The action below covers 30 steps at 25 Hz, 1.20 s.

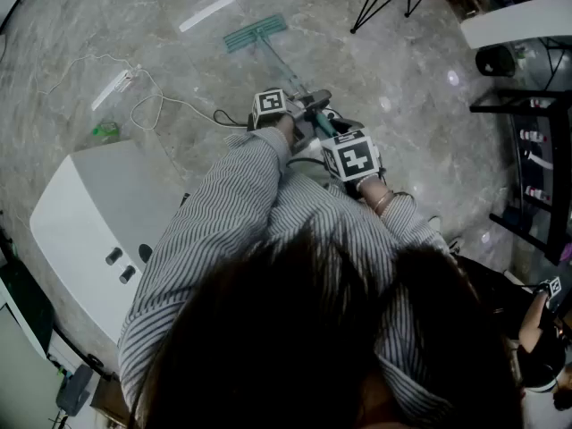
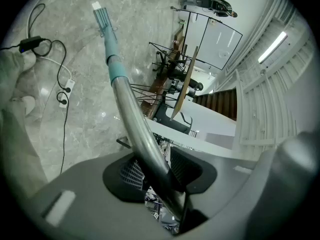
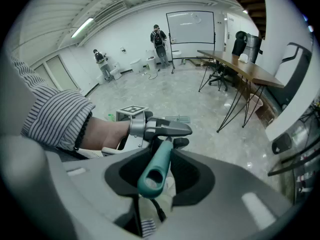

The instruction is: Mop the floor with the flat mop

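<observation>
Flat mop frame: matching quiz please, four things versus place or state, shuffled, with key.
1 mop head
2 left gripper
3 right gripper
4 white power strip

A shut on the teal grip end
B flat on the floor, far ahead
C on the floor, left of the mop
D shut on the metal pole

Pairs: 1-B, 2-D, 3-A, 4-C

Glossy veined stone, perhaps marble, makes the floor (image 1: 420, 141). The mop pole (image 2: 131, 119) is smooth bright metal; its grip (image 3: 157, 166), matt teal plastic. The sleeve (image 1: 223, 222), centre frame, is striped cloth.
</observation>
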{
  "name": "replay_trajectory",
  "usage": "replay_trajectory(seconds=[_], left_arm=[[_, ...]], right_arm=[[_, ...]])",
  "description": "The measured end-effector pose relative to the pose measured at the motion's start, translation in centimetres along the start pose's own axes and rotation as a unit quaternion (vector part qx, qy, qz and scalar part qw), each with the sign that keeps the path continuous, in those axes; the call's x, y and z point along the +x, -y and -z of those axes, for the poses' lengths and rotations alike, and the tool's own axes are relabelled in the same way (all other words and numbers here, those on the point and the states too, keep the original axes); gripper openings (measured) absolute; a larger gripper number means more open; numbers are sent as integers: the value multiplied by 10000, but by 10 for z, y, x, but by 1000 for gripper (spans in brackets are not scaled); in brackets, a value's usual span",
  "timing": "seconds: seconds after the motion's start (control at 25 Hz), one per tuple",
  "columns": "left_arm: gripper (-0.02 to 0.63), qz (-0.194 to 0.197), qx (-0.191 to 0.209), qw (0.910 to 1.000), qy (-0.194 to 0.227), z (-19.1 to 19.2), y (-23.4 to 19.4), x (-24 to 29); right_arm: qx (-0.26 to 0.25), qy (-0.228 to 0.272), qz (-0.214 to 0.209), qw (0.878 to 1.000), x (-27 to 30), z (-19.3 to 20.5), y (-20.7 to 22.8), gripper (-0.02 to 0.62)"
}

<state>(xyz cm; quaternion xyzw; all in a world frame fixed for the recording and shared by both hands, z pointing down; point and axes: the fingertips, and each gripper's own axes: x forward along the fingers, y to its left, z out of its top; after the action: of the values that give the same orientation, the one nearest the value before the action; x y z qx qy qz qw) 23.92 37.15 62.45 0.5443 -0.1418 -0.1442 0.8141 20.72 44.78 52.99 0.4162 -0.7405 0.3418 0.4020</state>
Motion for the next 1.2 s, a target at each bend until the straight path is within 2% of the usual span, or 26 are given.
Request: replay_trajectory(seconds=[0.56,0.92,1.2], left_arm=[[133,-109,-49,9999,-106,12,-5,-3],[132,39,-173,9994,311,2,10,7],[140,84,-56,9996,269,-20,21,17]], right_arm=[[-8,67,16,10000,-4,4,-2,124],[211,326,-67,9992,-11,-5,10,124],[-179,217,-56,9996,-4,-29,19,124]])
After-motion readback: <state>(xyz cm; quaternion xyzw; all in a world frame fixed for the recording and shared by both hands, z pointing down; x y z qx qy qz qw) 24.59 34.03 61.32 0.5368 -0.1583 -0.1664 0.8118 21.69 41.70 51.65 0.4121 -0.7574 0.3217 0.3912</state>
